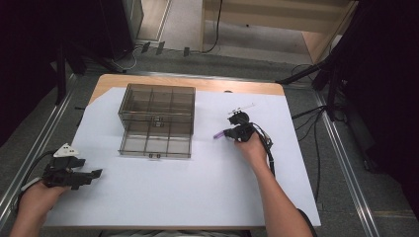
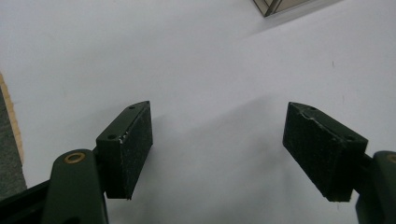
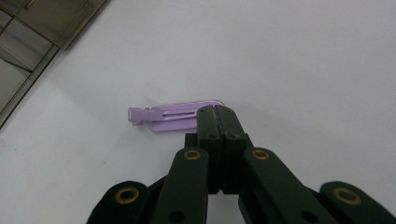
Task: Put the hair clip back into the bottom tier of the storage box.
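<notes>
A small purple hair clip (image 3: 163,116) lies flat against the white sheet, and my right gripper (image 3: 217,111) is shut on its right end. In the high view the purple clip (image 1: 219,134) sticks out left of the right gripper (image 1: 228,132), to the right of a smoky clear drawer box (image 1: 157,106). That box's lower drawer (image 1: 155,143) is pulled out toward me. My left gripper (image 1: 97,173) rests near the table's front left, open with nothing between its pads (image 2: 133,144), over bare sheet.
A black clip (image 1: 238,117) and a thin pale stick (image 1: 246,106) lie just beyond the right gripper. The white sheet (image 1: 188,192) covers most of the wooden table (image 1: 237,87). Cables and dark stands surround the table on the floor.
</notes>
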Motion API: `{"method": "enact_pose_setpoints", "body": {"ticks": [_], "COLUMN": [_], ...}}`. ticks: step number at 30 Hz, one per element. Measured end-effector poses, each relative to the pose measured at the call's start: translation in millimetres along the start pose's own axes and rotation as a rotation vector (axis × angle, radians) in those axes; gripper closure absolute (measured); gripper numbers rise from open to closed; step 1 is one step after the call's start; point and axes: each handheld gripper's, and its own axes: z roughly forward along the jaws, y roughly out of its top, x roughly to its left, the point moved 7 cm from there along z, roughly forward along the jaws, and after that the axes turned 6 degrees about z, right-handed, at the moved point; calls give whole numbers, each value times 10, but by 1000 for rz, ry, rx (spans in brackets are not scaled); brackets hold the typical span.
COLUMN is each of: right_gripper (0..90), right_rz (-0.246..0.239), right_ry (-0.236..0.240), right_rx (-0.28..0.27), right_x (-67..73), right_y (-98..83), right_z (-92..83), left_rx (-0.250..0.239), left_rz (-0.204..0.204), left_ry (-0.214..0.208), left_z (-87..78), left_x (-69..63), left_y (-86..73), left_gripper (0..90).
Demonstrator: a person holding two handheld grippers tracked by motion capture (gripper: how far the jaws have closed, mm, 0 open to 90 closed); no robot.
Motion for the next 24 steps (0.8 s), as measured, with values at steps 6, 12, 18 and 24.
{"method": "enact_pose_setpoints", "body": {"ticks": [6,12,18,24], "right_gripper": [900,900,900,900], "right_rz": [4,17,18,13], "right_ry": [5,7,10,9], "right_rx": [1,8,17,29], "right_x": [10,19,32,59], "right_y": [26,49,84,102], "right_z": [18,32,57,70], "left_rx": [3,7,7,9], "left_rz": [-6,-9,-19,-21], "left_ry": [5,11,16,18], "left_z": [-24,-54,-80,-95], "left_x": [8,22,23,27], "left_y": [-36,-80,-120,-142], "left_gripper": [250,250,250,250]}}
